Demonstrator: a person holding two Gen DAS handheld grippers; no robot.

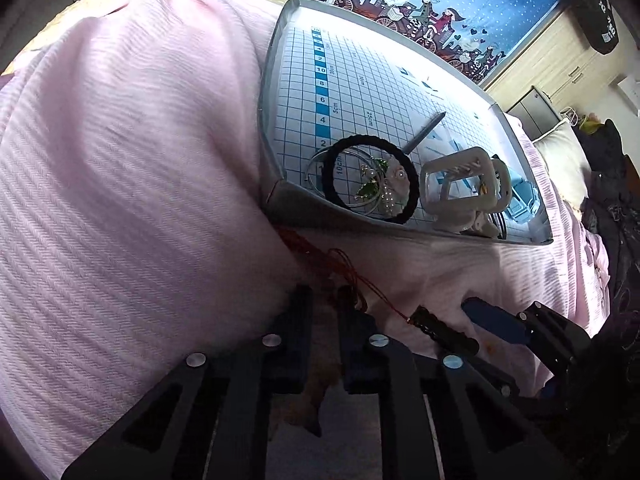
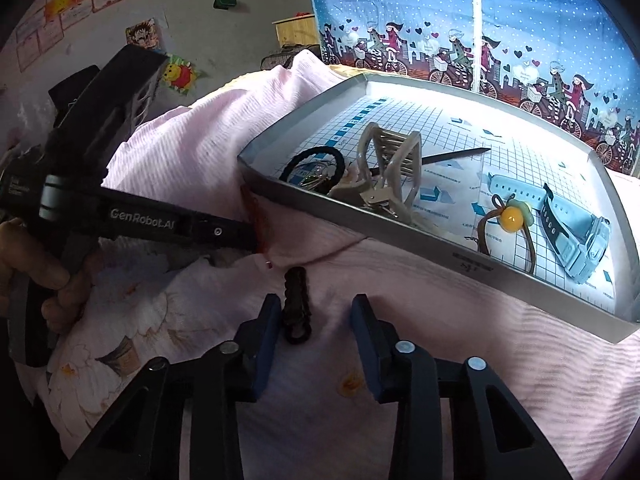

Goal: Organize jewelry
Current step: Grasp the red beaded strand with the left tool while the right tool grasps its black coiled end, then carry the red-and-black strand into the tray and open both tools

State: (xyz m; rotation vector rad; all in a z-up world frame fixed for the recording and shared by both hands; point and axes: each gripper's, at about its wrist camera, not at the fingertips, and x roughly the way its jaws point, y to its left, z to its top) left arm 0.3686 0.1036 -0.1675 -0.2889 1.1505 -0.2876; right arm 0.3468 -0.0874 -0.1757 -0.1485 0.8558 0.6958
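Bedcover: pink ribbed blanket (image 1: 132,168) spread over the bed
Sheet: floral print (image 2: 120,344) showing at the blanket's near edge
Curtain: blue, dotted, cyclist border (image 2: 460,52)
Wall: stickers and a cartoon bear (image 2: 180,74)
Cabinets: cream doors (image 1: 560,76)
Pillow: pale (image 1: 560,148)

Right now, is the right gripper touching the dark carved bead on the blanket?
Cannot tell. In the right wrist view the dark carved bead lies right against the right gripper's left finger; no gap shows, nor plain contact.
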